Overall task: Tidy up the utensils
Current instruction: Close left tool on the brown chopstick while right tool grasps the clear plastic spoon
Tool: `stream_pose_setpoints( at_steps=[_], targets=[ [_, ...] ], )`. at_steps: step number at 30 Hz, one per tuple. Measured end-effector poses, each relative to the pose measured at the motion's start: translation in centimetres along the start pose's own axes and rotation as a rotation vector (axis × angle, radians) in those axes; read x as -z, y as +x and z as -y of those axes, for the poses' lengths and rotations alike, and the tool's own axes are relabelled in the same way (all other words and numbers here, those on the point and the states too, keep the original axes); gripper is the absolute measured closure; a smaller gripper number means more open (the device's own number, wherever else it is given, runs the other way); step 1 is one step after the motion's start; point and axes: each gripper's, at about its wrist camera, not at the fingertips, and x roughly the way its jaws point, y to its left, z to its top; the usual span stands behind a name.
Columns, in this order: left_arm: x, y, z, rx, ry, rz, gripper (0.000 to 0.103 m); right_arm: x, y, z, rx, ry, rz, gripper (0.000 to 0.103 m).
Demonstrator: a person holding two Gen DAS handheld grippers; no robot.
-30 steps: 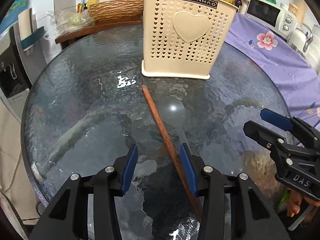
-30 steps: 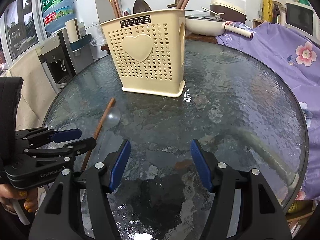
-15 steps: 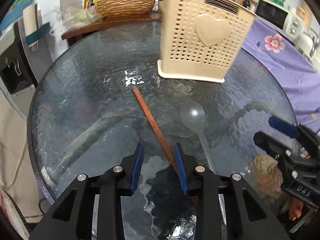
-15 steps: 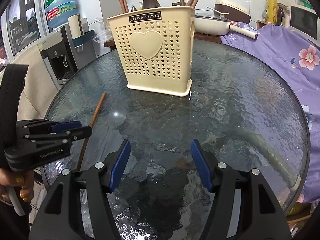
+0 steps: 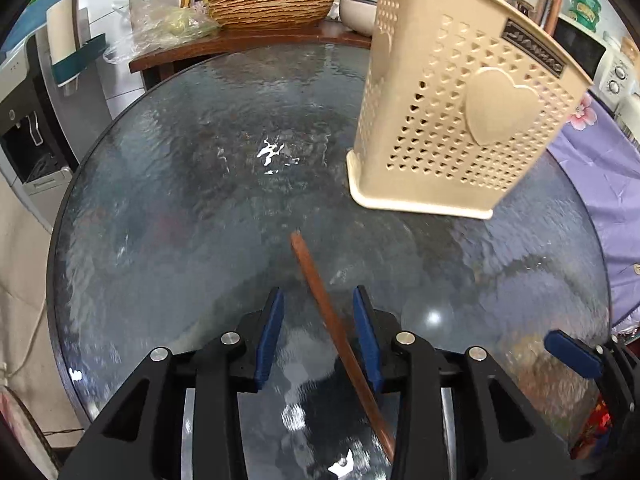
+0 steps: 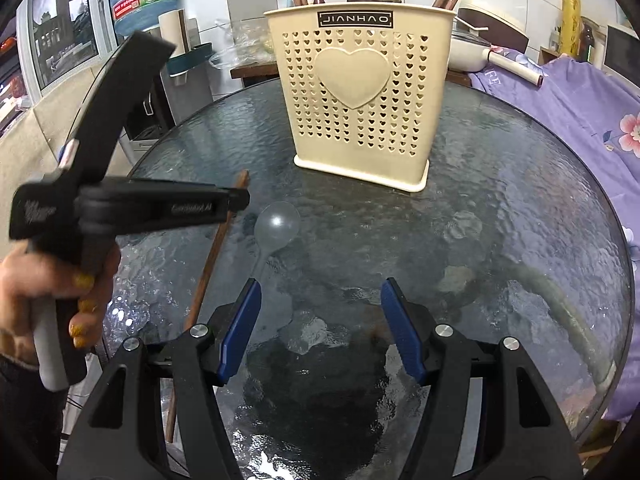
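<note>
Chopstick (image 5: 320,300) pickup by left claw (image 5: 318,330)
Pads are sitting apart around it, not clamping; next: squeeze, lift toward holder (image 6: 360,108); right claw (image 6: 320,332) is idling open

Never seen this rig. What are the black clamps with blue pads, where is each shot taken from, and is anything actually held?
No robot arm: a person holds a trigger-operated clamp in each hand, with a fisheye camera looking out along its jaws. One view looks past the left gripper, the other past the right gripper. On the round textured glass table stand a beige perforated plastic utensil holder, a long brown wooden stick and a clear plastic spoon. The left jaws straddle the stick, apparently not clamped. The right jaws are open and hold nothing.
</note>
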Motion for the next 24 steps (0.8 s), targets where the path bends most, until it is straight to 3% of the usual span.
stream_pose_setpoints(
  at_steps=[3,7,19,24],
  targets=[
    [-0.7,0.5,0.1,-0.001,0.009,-0.008,0.074,-0.2,0.2,0.2,0.004,0.011,-0.004,0.040],
    [-1.1,0.9,0.3,-0.026,0.026,-0.002,0.091,-0.3,0.6,-0.1,0.006,0.004,-0.014,0.040],
    [-1.1,0.8,-1.2,-0.011,0.014,-0.002,0.096,-1.7,3.6,-3.0,-0.016,-0.013,-0.091,0.040],
    [-1.4,0.9,-1.7,-0.005,0.004,-0.005,0.096,-2.3,4.9,-4.4,0.017,-0.043,-0.110,0.040]
  ],
)
